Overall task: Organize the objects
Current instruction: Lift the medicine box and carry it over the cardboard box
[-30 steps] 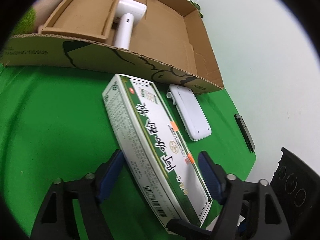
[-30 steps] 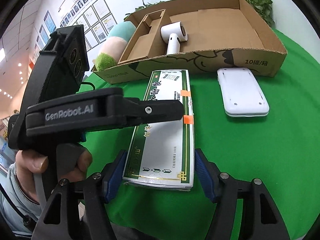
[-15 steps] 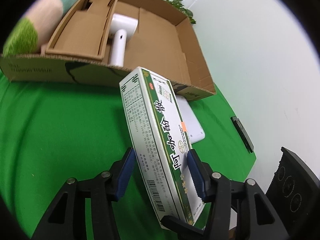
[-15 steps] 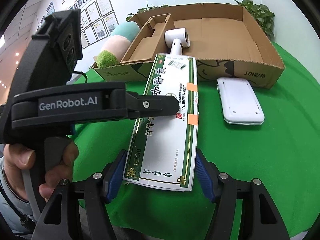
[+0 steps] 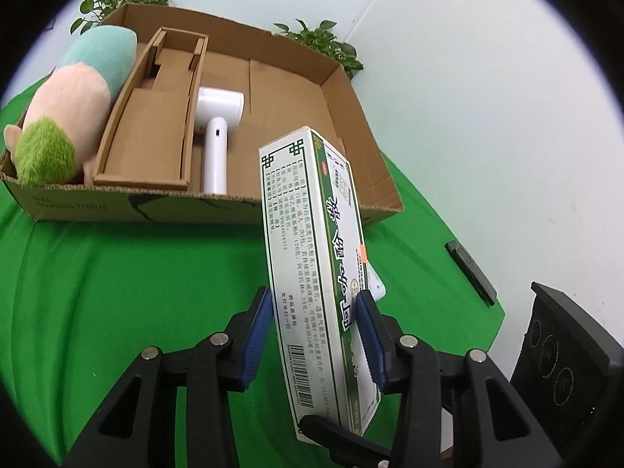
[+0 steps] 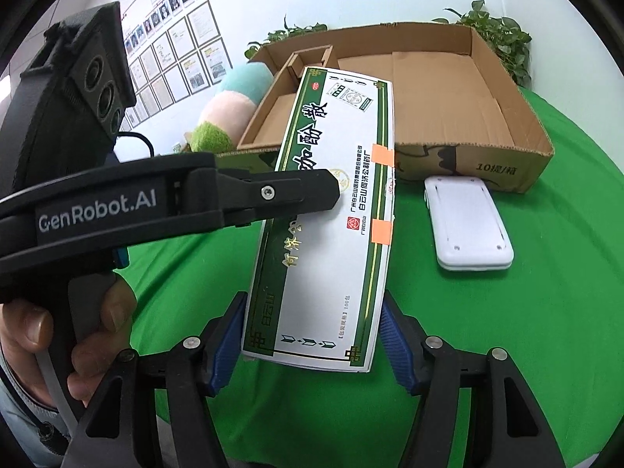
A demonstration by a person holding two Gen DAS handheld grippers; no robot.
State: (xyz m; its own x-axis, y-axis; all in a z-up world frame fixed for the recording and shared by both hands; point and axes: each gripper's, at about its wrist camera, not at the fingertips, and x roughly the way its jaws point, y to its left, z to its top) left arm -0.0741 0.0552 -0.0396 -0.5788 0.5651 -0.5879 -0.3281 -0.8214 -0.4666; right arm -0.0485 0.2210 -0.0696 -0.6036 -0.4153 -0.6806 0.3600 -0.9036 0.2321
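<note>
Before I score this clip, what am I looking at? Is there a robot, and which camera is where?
There is no robot. A person holds a handheld two-finger gripper in each hand, and each one carries a fisheye camera looking along its fingers, so each picture shows its own gripper's black arms and blue pads at the bottom.

The left gripper has a long green and white medicine box between its closing jaws, lifted at an angle. The right-wrist view shows a hand on that gripper's handle. The right gripper straddles the box's near end, but I cannot tell if it presses.

On the green cloth sit a flat white device and a cardboard tray holding a white handheld device, with a plush toy beside it.
</note>
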